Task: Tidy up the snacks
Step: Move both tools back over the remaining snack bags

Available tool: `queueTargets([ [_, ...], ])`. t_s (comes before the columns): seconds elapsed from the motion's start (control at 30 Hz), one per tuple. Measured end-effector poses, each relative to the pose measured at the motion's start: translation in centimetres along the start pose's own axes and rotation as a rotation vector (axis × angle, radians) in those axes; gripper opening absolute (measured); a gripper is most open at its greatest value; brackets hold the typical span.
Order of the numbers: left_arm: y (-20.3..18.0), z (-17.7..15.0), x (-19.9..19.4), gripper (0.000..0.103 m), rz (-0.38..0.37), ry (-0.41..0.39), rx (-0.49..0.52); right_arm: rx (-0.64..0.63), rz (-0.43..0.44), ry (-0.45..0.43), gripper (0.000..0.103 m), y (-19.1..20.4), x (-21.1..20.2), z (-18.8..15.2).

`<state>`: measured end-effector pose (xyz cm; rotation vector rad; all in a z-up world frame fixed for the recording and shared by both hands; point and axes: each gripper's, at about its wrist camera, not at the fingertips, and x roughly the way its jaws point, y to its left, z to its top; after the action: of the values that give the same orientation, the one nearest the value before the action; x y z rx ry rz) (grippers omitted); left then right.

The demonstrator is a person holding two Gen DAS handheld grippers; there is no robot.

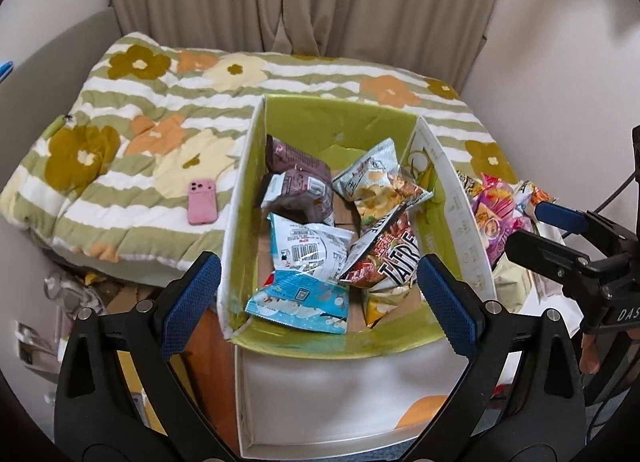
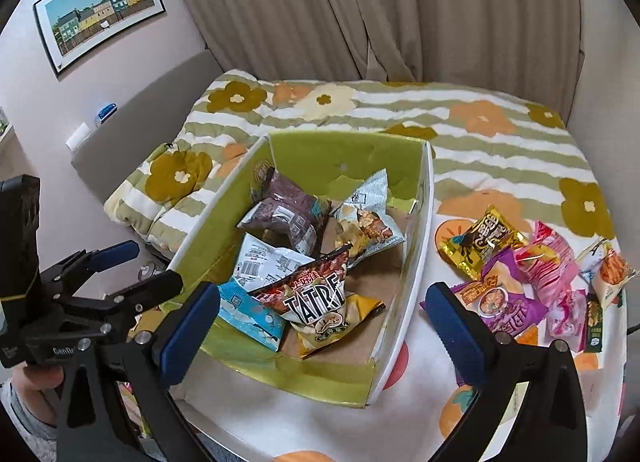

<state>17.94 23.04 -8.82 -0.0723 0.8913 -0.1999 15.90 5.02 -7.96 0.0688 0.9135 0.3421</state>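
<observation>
Both the left gripper [image 1: 320, 294] and right gripper [image 2: 322, 326] are hanging spread and empty over the green cardboard box [image 2: 416, 246], its crinkly snack packets [image 2: 316, 294] collecting at frame centre for tidy storage.

Lime-green box [image 1: 440, 197] among floral stripes

The box's inside is seen in lime green, its outer walls in white. The quilt [image 1: 168, 109] is striped green and white, patterned with olive, orange and cream flowers. A pink phone [image 1: 202, 201], a light-blue packet [image 1: 298, 298], a red-and-black bag [image 2: 316, 294] and a purple packet [image 2: 502, 302] are shown; claw pads [image 2: 182, 318] are blue.
</observation>
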Motion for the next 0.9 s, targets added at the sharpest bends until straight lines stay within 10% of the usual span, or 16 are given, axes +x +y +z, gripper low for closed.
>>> queueTargets([
  [0.47, -5.1, -0.4, -2.7, 0.098, -0.091, -0.045, 0.059, 0.054, -0.084, -0.111, 0.103, -1.9, -6.2, -1.4],
  [0.9, -18.3, -0.6, -1.4, 0.098, -0.102, -0.066, 0.031, 0.018, -0.176, -0.190, 0.103, -13.4, -12.4, -2.3],
])
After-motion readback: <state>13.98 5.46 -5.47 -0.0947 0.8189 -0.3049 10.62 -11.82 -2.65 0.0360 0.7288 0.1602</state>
